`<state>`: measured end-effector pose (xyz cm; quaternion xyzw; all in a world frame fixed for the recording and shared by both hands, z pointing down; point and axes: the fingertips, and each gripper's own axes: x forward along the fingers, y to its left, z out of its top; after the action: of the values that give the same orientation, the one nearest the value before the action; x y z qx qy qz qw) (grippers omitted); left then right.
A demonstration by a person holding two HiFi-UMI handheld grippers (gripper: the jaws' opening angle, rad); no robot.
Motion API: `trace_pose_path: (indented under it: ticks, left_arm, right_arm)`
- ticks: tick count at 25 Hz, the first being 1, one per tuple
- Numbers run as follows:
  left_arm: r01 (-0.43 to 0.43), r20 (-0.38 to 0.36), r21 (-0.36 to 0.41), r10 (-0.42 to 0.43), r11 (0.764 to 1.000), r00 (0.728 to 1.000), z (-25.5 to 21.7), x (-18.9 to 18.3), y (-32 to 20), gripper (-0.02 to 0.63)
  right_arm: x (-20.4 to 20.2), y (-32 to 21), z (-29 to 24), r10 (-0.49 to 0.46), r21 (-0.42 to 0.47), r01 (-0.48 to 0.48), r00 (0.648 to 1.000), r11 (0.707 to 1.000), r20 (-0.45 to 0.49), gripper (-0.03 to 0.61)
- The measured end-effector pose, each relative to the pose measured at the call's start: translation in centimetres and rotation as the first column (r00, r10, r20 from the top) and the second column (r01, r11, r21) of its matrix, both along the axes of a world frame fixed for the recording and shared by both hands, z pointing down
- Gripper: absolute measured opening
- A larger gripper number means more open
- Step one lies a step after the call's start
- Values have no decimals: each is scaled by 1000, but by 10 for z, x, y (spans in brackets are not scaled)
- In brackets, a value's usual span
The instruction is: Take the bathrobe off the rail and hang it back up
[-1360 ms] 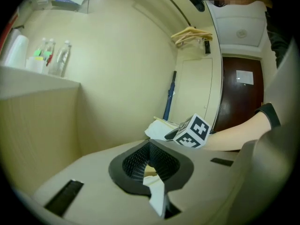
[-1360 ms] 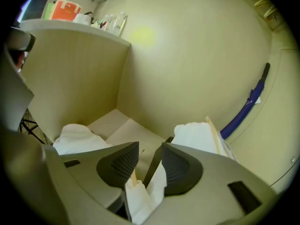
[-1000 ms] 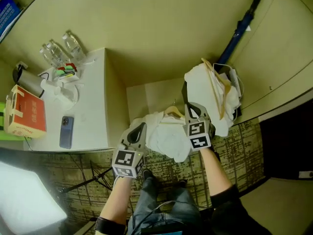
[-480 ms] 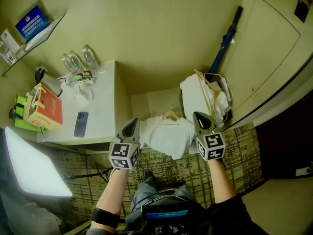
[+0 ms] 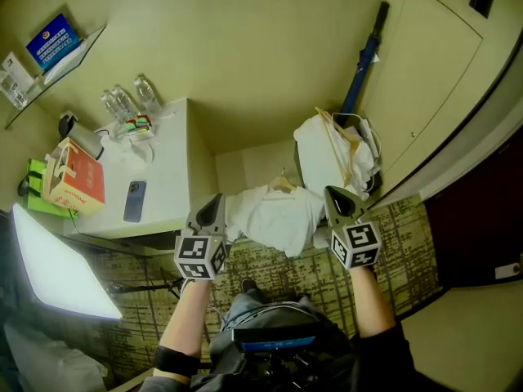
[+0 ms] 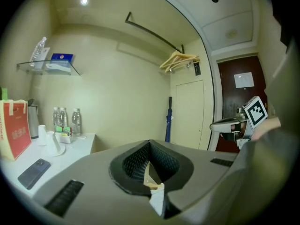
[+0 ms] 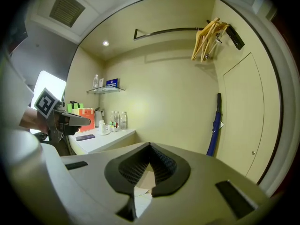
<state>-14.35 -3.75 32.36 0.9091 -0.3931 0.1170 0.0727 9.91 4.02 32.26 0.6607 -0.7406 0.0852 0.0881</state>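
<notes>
Over carpet (image 5: 407, 229), bathrobe (image 5: 276, 216) spans from left claw (image 5: 216, 200) to right claw (image 5: 331, 193).

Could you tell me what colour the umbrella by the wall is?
Blue; the umbrella shows best in the right gripper view.

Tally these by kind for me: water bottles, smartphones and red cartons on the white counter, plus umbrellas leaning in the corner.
clear plastic water bottles: 3
dark flat smartphone: 1
red-and-white cardboard carton: 1
blue folded umbrella: 1
Total: 6
</notes>
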Motion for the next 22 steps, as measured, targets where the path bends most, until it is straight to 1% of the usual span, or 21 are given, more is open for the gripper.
trace_pose_path:
  ticks: [4,9,15,22]
  left_arm:
    - [-16,-29,-1,16,1000,999,1,0,4,1]
    - [-26,-12,-8,26,1000,1000,8,-3,8,1]
    - [-30,-13,-2,30,1000,999,10,-11,3,1]
    - [-66,5,2,66,998,998,14,-16,-7,1]
  right_arm:
    - [-5,5,4,-6,-7,6,1000,1000,-3,23]
    - [-12,8,11,-4,-20,4,1000,1000,-1,23]
    - [-20,6,15,4,-32,-5,1000,999,-9,23]
    - [-31,-3,27,23,-53,-24,1000,998,-20,23]
